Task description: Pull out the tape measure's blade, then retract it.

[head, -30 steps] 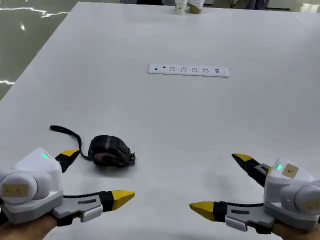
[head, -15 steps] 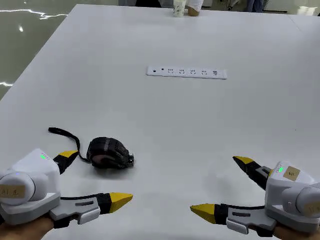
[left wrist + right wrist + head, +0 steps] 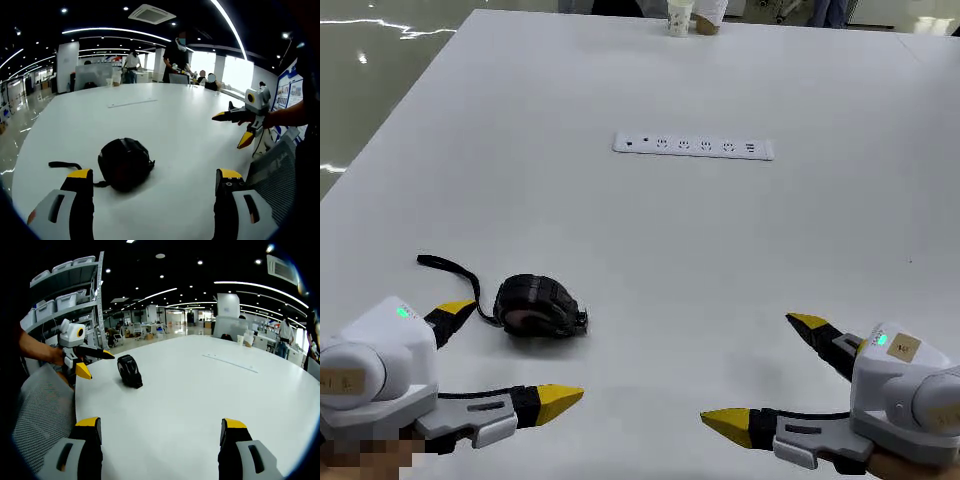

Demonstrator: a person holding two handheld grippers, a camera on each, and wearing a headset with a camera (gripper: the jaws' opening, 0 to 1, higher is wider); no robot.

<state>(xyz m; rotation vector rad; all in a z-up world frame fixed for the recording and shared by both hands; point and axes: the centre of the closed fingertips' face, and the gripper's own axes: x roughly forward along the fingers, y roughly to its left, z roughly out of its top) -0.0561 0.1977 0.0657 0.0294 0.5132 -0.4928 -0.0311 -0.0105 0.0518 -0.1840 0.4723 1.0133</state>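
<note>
Bench: a broad white bench [image 3: 720, 230], matte, with soft reflections of the ceiling lights.
Room: an open office hall with glossy floor [image 3: 370, 60] beyond the bench's left side. In the right gripper view, shelving with bins [image 3: 60, 295] stands behind the left hand-held gripper. In the left gripper view, people [image 3: 176, 55] stand past the far end.
Tape measure: the dark tape measure [image 3: 538, 305] lies on the bench just ahead of the left hand-held gripper [image 3: 515, 350], nearer its outer jaw and not touching it. It is well apart from the right hand-held gripper [image 3: 762, 368].
Jaws: both hand-held grippers have their yellow-tipped jaws spread wide, holding nothing.
Hard to make out: a small tip on the case faces the right hand-held gripper; it is too small to tell whether it is the blade's hook.
Cut off: the bottom edge of the head view crops both gripper bodies and the hands.
Around: a black strap [image 3: 450, 265] trails from the case, away from the left hand-held gripper. A white power strip [image 3: 693, 146] lies far ahead of both, and cups [image 3: 681, 15] stand at the far edge.
In between: bare bench.
</note>
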